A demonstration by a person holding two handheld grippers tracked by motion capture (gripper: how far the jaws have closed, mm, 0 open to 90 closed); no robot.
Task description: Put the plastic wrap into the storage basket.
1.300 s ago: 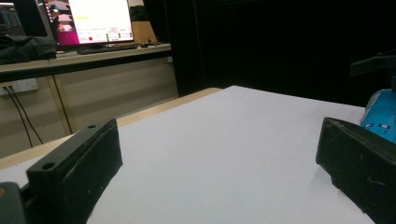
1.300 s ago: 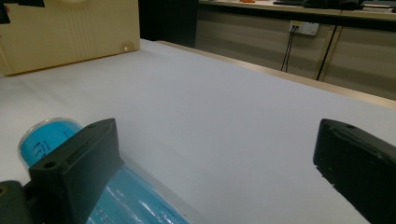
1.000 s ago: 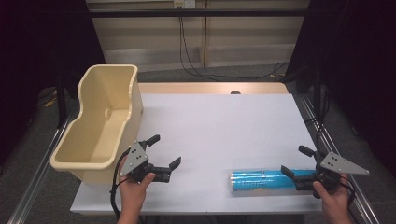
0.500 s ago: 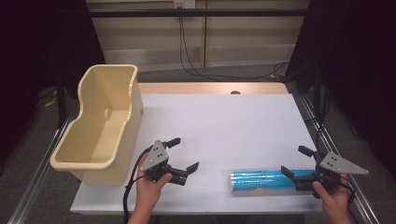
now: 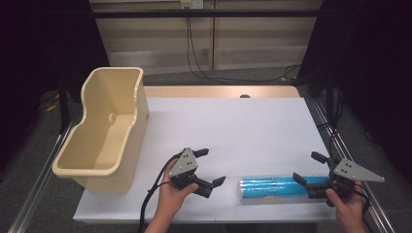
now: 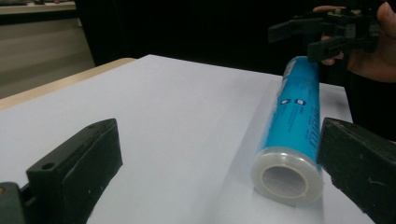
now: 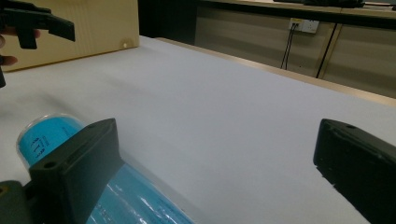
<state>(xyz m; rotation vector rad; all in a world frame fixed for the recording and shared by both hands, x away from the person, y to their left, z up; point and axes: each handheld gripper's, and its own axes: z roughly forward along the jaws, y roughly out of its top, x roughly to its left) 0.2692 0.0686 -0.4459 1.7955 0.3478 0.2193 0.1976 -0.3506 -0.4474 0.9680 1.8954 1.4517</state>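
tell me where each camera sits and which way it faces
High view: above the person's side, looking forward and down on the white table, beige tub, blue tube; both hands and grippers show.
Left gripper view: on the left gripper, facing the tube's capped end; own open jaws.
Right gripper view: on the right gripper, facing the tub; own open jaws.
Both gripper views share the tube and each other's gripper.

A white-topped table (image 5: pixel 243 126) carries a cream plastic tub (image 5: pixel 104 133) at nine o'clock and a blue tube (image 5: pixel 272 188) at five o'clock.
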